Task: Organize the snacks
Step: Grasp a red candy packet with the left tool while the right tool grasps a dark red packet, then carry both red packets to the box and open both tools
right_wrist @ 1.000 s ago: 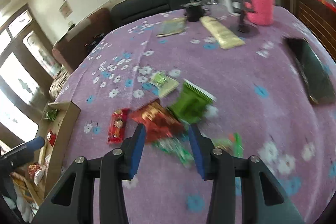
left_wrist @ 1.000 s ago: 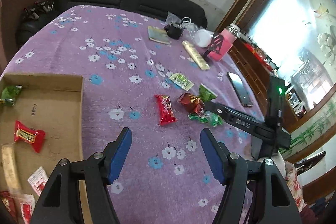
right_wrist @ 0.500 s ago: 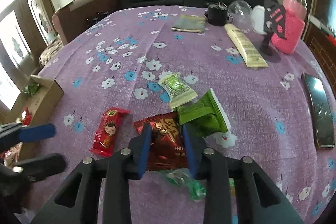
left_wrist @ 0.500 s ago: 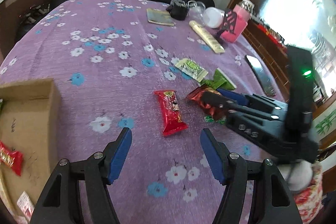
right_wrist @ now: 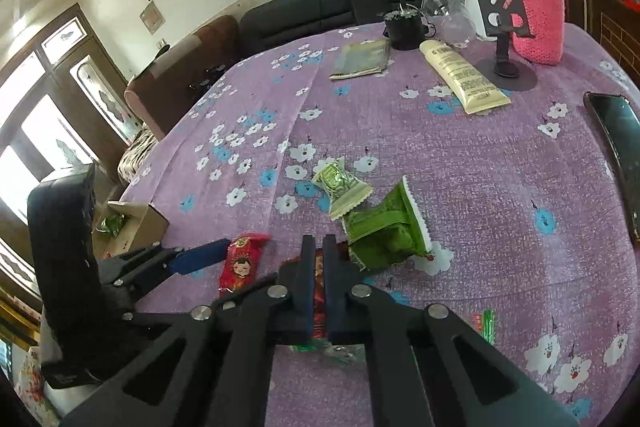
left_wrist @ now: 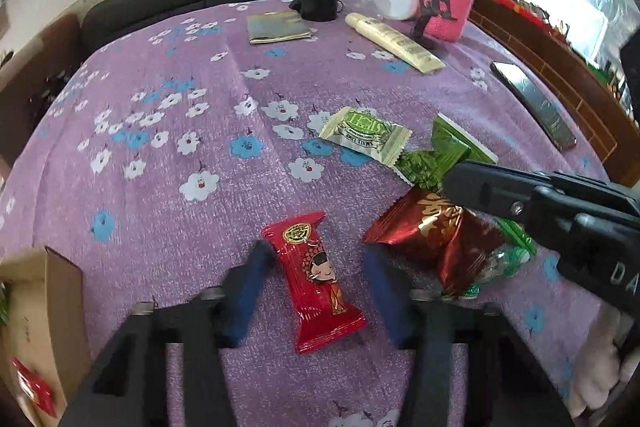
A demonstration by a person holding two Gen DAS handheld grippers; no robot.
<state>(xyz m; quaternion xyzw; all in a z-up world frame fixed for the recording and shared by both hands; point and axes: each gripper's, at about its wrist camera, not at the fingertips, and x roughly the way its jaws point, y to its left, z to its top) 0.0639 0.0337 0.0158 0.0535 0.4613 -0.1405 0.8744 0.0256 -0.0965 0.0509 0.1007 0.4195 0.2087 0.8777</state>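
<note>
Red cartoon-printed snack bar (left_wrist: pixel 320 279) lies flat beside a crinkled dark-red foil packet (left_wrist: pixel 436 231).

A: Where is the right gripper (right_wrist: pixel 318 259)?

B: Its blue pads are pinched nearly together on the dark red foil snack (right_wrist: pixel 319 291), just left of the green packet (right_wrist: pixel 382 233).

A: And around that packet?

B: A pale green sachet (right_wrist: pixel 340 187) touches it on the far side. The red cartoon-face bar (right_wrist: pixel 240 265) lies further left, between the left gripper's (right_wrist: pixel 208 261) spread fingers. A cardboard box (right_wrist: pixel 134 223) sits well left.
</note>
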